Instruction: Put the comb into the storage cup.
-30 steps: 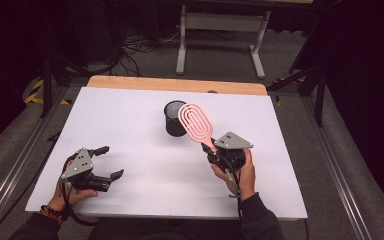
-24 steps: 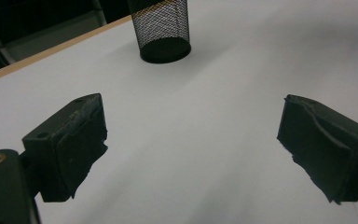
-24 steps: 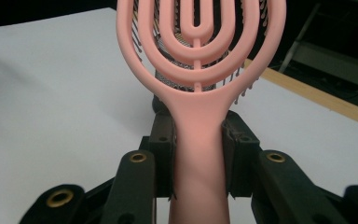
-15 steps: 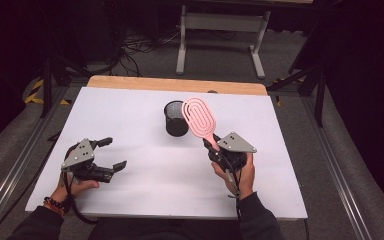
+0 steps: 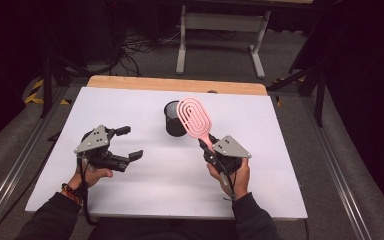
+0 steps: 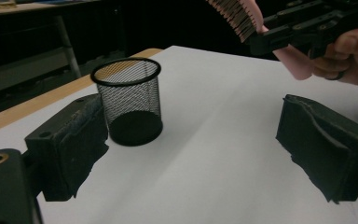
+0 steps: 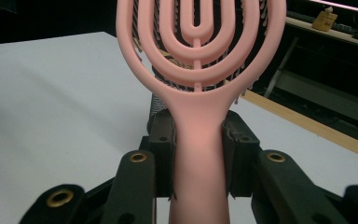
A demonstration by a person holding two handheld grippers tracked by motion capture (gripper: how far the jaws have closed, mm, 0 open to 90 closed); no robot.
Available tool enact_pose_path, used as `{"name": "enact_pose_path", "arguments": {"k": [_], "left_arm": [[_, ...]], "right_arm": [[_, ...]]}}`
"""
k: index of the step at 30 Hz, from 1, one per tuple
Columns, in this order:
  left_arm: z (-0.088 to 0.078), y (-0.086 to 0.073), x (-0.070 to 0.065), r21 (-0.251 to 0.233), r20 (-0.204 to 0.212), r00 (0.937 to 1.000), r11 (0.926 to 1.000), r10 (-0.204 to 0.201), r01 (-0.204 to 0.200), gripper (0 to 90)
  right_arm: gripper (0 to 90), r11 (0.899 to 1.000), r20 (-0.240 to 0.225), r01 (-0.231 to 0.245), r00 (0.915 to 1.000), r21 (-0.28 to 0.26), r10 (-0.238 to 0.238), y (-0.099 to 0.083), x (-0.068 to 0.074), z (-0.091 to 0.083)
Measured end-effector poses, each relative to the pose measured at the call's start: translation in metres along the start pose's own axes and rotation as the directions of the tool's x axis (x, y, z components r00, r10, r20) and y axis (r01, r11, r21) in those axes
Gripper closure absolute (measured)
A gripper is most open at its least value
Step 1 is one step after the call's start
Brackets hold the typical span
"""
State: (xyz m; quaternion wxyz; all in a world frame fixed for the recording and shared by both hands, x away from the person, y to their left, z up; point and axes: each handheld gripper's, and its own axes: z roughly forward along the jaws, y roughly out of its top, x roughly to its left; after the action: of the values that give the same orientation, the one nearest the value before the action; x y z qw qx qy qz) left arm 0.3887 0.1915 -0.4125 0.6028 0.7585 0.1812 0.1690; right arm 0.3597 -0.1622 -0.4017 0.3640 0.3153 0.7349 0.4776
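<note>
A pink vented hairbrush (image 5: 195,119) is held by its handle (image 7: 199,154) in my right gripper (image 5: 209,145), shut on it, head tilted up and toward the far left. The brush head overlaps a black mesh cup (image 5: 173,119) standing upright mid-table; the cup (image 6: 128,99) is empty in the left gripper view. My left gripper (image 5: 129,143) hovers at the left of the table, jaws wide open with nothing between them, pointing toward the right. The brush bristles (image 6: 235,16) and the right hand show at that view's upper right.
The white tabletop (image 5: 130,105) has a wooden strip (image 5: 175,85) along its far edge. A metal stand (image 5: 220,30) and cables sit on the floor beyond. Rails run along both sides of the table.
My left gripper has risen and moved toward the table's middle. The right gripper with the brush has stayed roughly in place, the brush head tilting slightly.
</note>
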Motion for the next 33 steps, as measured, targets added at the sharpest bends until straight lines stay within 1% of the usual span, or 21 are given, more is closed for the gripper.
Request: {"name": "enact_pose_path", "arguments": {"k": [4,7,10,11,14,15,23,25,26,28,31,32,33], "left_arm": [[0.010,0.006,-0.004,-0.009,0.025,0.9997,1.0000,0.001,-0.001,10.4],[0.018,0.010,-0.007,-0.024,0.052,0.9986,0.9997,-0.003,0.004,10.6],[0.021,0.012,-0.008,-0.022,0.058,0.9983,0.9998,0.003,-0.001,10.6],[0.023,0.014,-0.010,-0.031,0.063,0.9980,0.9995,-0.002,0.004,10.6],[0.027,0.017,-0.012,-0.035,0.071,0.9975,0.9994,-0.004,0.006,10.7],[0.028,0.018,-0.012,-0.033,0.073,0.9974,0.9994,0.001,0.001,10.7],[0.034,0.026,-0.013,-0.057,0.084,0.9962,0.9980,-0.022,0.027,11.3],[0.034,0.027,-0.013,-0.061,0.087,0.9959,0.9977,-0.022,0.027,11.4],[0.036,0.029,-0.013,-0.069,0.091,0.9953,0.9968,-0.034,0.040,11.4],[0.039,0.031,-0.013,-0.078,0.106,0.9934,0.9956,-0.044,0.053,11.8],[0.043,0.034,-0.014,-0.076,0.123,0.9913,0.9956,-0.045,0.055,12.4],[0.045,0.034,-0.014,-0.071,0.130,0.9908,0.9964,-0.037,0.047,12.5],[0.047,0.034,-0.015,-0.073,0.134,0.9900,0.9959,-0.043,0.053,12.5]], "right_arm": [[68.8,1.000,0.005,0.001,1.0000,-0.014,-0.001,0.000,0.003,0.000],[68.8,1.000,0.003,0.003,1.0000,-0.019,-0.003,-0.001,0.005,0.001],[68.8,1.000,0.002,0.007,1.0000,-0.023,-0.007,-0.001,0.006,0.002],[68.8,1.000,0.002,0.009,1.0000,-0.028,-0.009,-0.001,0.008,0.002],[68.8,0.999,0.001,0.017,0.9998,-0.030,-0.017,-0.001,0.010,0.003],[68.8,0.999,0.000,0.017,0.9998,-0.032,-0.017,-0.001,0.011,0.003],[68.8,0.999,-0.019,0.020,0.9996,-0.038,-0.021,-0.001,0.017,0.005],[68.8,0.999,-0.022,0.023,0.9995,-0.036,-0.024,-0.001,0.018,0.006],[68.8,0.999,-0.024,0.026,0.9994,-0.036,-0.026,-0.001,0.019,0.006],[68.8,0.999,-0.031,0.031,0.9990,-0.036,-0.032,-0.002,0.022,0.007],[68.8,0.998,-0.037,0.038,0.9985,-0.039,-0.040,-0.002,0.025,0.008],[68.8,0.998,-0.039,0.040,0.9984,-0.040,-0.042,-0.002,0.026,0.008],[68.8,0.998,-0.041,0.044,0.9981,-0.040,-0.046,-0.002,0.027,0.008]]}}
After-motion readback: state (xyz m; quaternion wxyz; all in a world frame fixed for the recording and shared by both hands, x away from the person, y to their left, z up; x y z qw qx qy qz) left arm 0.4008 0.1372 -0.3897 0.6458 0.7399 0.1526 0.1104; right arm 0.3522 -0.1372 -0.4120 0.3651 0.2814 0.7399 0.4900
